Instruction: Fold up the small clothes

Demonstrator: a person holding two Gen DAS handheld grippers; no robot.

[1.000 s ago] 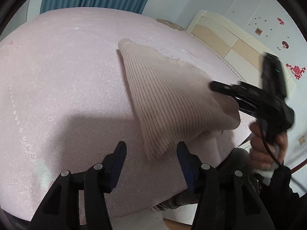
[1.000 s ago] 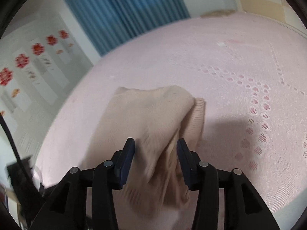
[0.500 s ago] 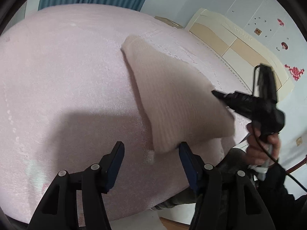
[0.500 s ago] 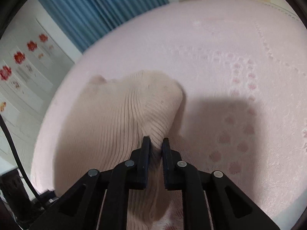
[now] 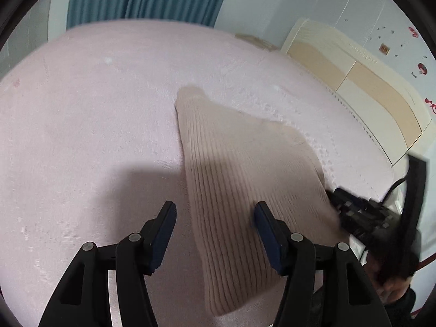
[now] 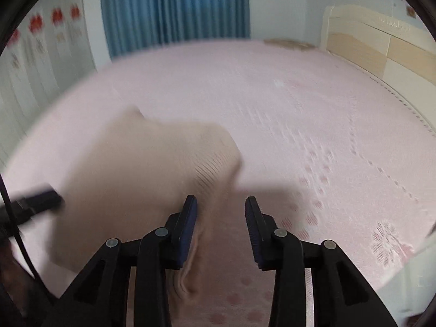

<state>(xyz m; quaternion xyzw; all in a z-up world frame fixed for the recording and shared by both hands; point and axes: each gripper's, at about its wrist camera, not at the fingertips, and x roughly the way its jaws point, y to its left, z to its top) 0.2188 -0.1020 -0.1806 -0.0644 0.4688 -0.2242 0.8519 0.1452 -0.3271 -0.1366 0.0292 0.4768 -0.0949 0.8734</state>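
The beige ribbed garment (image 5: 245,179) lies on the pink bed (image 5: 95,109), near the bed's front edge, far from the headboard (image 5: 354,81). The left gripper (image 5: 215,218) hangs released just above the garment's near corner, jaws having just been widening, cloth under the gap but untouched by either pad. The right gripper (image 6: 220,212) is also released — its jaws have just been parting slightly, with a bunched fold of the garment beneath them and nothing pinched; its view is blurred.

What could go wrong, as I judge it:
- With 2 loose grippers, the fold may relax and spring apart, since ribbed knit is stretchy.
- The bunched fold under the right gripper could set a crooked crease.
- A careless pinch might catch the bedcover too.

There is faint lettering on the headboard — too small to read. Red wall decorations (image 6: 57,16) are blurred.
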